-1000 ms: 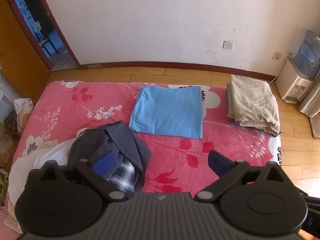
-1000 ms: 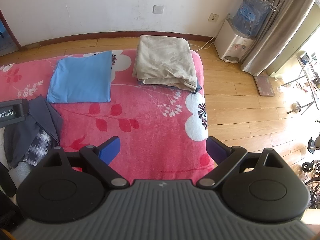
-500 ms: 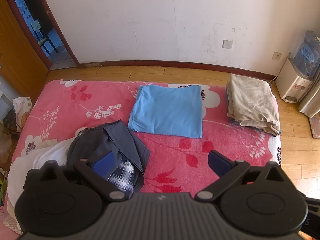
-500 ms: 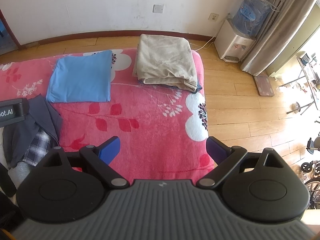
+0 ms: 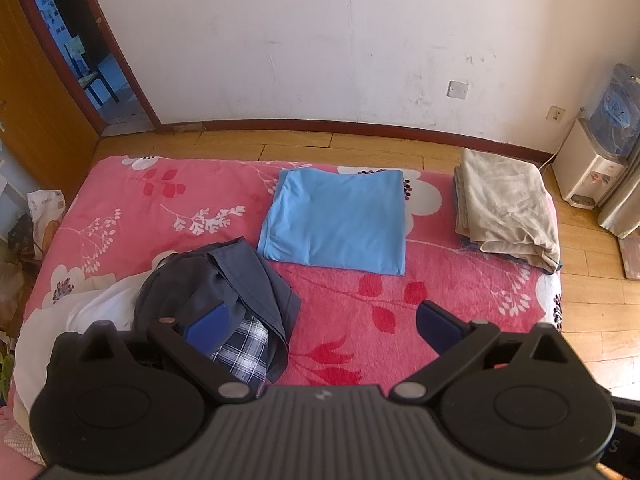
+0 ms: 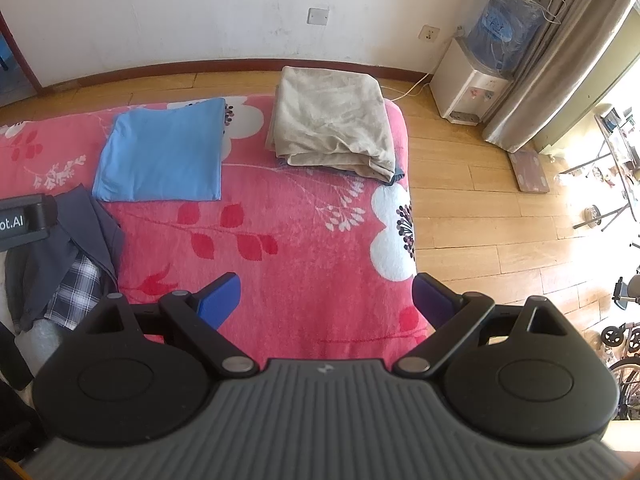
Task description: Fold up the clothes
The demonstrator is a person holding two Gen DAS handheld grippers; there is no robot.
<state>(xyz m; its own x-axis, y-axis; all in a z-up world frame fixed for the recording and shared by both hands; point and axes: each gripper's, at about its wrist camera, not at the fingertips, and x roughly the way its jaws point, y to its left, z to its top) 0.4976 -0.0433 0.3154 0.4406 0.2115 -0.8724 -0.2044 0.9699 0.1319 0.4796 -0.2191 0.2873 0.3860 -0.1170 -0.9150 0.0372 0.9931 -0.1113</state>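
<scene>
- Clothes pile [image 5: 216, 300]: dark grey garment crumpled over a plaid one [image 5: 240, 344], unfolded, on the near-left part of the pink floral blanket [image 5: 360, 300]. White fabric [image 5: 92, 312] lies just beside it on the left.
- Blue garment [image 5: 336, 220]: folded flat into a rectangle, centre of blanket toward the far edge, apart from the pile.
- Beige garment [image 5: 504, 208]: folded, wrinkled, on the blanket's far-right corner, sitting on top of something blue that shows at its edge.
- Left gripper [image 5: 320, 320]: jaws spread wide, nothing between them. Left fingertip overlaps the grey/plaid pile in the left wrist view; contact can't be confirmed.
- Right gripper [image 6: 326, 296]: jaws spread wide, holding nothing, over the near-right part of the blanket with bare blanket between the fingers.
- In the right wrist view the pile [image 6: 60, 264] sits at far left, partly behind the other gripper's body.
- Background: water dispenser [image 6: 472, 84] against the wall, curtain [image 6: 560, 48] beside it, wood floor [image 6: 480, 200].
</scene>
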